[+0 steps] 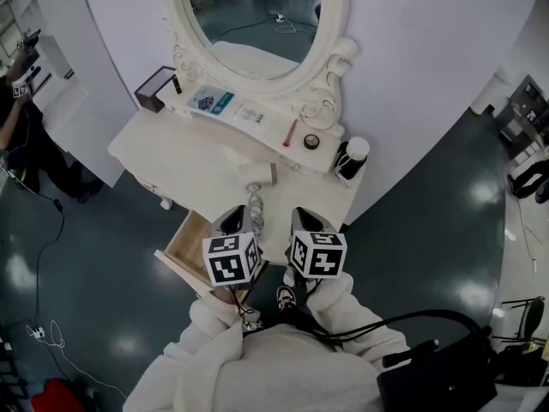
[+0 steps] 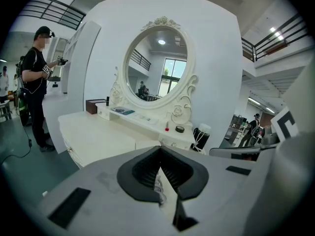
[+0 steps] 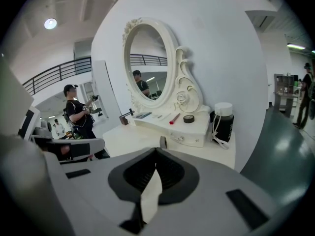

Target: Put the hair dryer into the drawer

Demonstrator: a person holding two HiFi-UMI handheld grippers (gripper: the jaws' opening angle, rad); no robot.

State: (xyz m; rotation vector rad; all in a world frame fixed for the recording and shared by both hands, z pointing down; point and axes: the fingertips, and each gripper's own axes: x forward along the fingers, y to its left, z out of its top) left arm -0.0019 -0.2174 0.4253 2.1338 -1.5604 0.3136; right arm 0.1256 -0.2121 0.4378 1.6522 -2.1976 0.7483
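Observation:
The white hair dryer (image 1: 257,176) with a grey end lies on the vanity table (image 1: 184,157), and its cord (image 1: 255,206) trails toward the front edge. Below the table's front left, the drawer (image 1: 187,240) stands pulled out, showing a wooden inside. My left gripper (image 1: 236,219) hovers at the front edge over the cord, jaws shut with nothing held. My right gripper (image 1: 310,220) is beside it to the right, also shut and empty. In the right gripper view the dryer's grey end (image 3: 162,142) shows just past the closed jaw tips (image 3: 156,152). The left gripper (image 2: 158,149) shows only table beyond.
An oval mirror (image 1: 257,24) backs the table. On its shelf lie a booklet (image 1: 210,101), a red lipstick (image 1: 290,133) and a tape roll (image 1: 311,142). A brown box (image 1: 154,90) sits far left, a black bottle (image 1: 352,157) far right. A person (image 1: 17,118) stands at left.

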